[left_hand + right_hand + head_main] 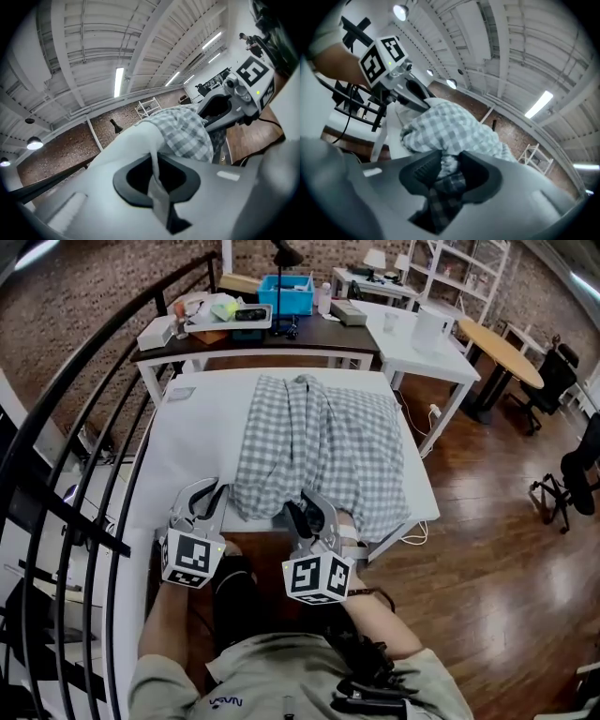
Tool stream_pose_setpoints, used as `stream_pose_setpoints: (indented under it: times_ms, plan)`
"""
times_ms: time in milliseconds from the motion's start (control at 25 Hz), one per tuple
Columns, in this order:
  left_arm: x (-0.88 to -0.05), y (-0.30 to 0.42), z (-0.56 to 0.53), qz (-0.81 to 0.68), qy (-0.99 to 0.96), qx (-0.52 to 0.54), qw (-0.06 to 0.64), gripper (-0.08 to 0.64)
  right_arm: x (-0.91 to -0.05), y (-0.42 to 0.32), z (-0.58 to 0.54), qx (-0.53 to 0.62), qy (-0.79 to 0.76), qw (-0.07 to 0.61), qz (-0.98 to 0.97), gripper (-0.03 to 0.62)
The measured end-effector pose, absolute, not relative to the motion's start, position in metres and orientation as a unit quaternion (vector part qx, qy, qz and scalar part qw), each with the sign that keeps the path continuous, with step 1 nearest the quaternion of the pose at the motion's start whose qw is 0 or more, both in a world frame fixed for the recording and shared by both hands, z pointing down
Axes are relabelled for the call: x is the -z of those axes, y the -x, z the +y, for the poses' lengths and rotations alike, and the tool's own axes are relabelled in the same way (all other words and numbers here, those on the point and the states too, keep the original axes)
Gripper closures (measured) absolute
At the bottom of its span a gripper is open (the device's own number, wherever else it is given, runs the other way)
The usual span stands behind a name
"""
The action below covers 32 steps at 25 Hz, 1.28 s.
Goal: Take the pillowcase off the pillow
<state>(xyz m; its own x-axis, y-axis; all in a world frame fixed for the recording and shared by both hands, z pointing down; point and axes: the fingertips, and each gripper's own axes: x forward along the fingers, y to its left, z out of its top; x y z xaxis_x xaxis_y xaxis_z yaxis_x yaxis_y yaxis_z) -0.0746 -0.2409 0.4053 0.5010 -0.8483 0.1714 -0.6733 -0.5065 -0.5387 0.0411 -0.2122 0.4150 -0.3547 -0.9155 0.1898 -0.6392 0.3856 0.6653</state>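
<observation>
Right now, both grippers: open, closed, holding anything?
Left gripper: shut on a strip of white fabric.
Right gripper: open, checked pillowcase bunched between its fingers, not clamped.

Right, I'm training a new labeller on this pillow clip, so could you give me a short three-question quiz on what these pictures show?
1. True or false: the pillowcase is plain blue.
2. What stands between the jaws of the right gripper? A) a cable B) checked pillowcase cloth C) nothing
3. Which gripper has its jaws together on a thin fold of white cloth?

Key:
1. False: it is grey-and-white checked.
2. B.
3. The left gripper.
</observation>
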Motion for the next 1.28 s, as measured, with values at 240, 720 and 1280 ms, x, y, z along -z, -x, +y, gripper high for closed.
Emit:
stream_pose_setpoints:
  times_ms: [240, 720, 1280]
  plan:
    - [-0.362, 0.064, -0.24, 0.441, 0.852, 0.17, 0.225, 0.545, -0.381, -0.096, -0.219, 0.268, -0.536, 0.278, -0.75, 0.526]
    - [-0.398, 0.046, -0.233, 0.406, 0.884, 0.161, 0.167, 0.545, -0.424, -0.194, -0.244, 0.192, -0.598, 0.32, -0.709, 0.537]
    - [-0.274, 0.015, -0.253, 0.431, 0.881, 0.025, 0.191, 0.39, -0.461, -0.184, -0.222, 0.15, -0.549, 0.297, -0.767, 0.538]
